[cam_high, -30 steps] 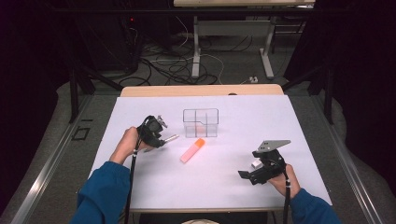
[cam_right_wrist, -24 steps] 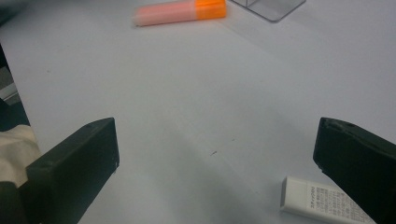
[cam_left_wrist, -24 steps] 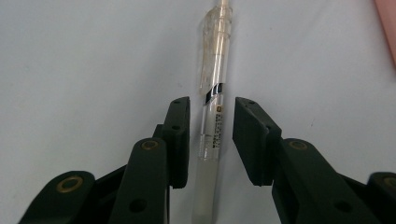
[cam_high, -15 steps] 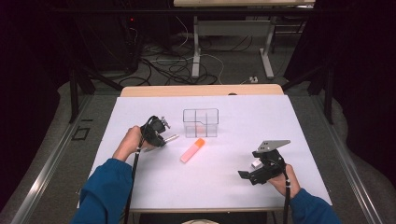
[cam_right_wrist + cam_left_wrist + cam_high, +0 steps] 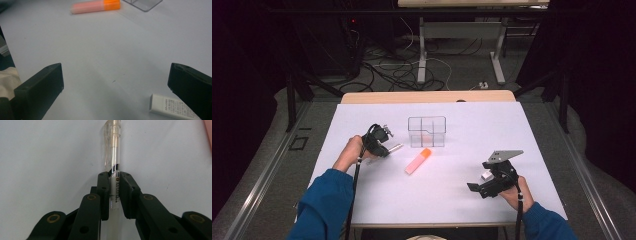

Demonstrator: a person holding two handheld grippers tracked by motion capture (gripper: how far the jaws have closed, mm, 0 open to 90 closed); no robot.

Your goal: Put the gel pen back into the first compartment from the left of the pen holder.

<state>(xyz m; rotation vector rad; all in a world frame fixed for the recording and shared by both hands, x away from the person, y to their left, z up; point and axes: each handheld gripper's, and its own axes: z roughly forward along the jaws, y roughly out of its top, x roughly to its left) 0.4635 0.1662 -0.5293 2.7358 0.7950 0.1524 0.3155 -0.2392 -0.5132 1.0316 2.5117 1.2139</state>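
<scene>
The left gripper (image 5: 113, 195) had just been closing on the clear pen (image 5: 113, 157); both pads appeared seated. The right gripper (image 5: 115, 82) was held spread. A level, slow lift was judged best.

Everything can be placed off the compartment box (image 5: 427, 131), which is set near the middle of the table (image 5: 512, 125). The highlighter (image 5: 418, 161) is laid just in front of it. The pen (image 5: 393, 148) is found to its front left, between the left gripper's (image 5: 384, 147) jaws. The eraser (image 5: 486, 175) is parked well off to its front right, beside the right gripper (image 5: 477, 187).
</scene>
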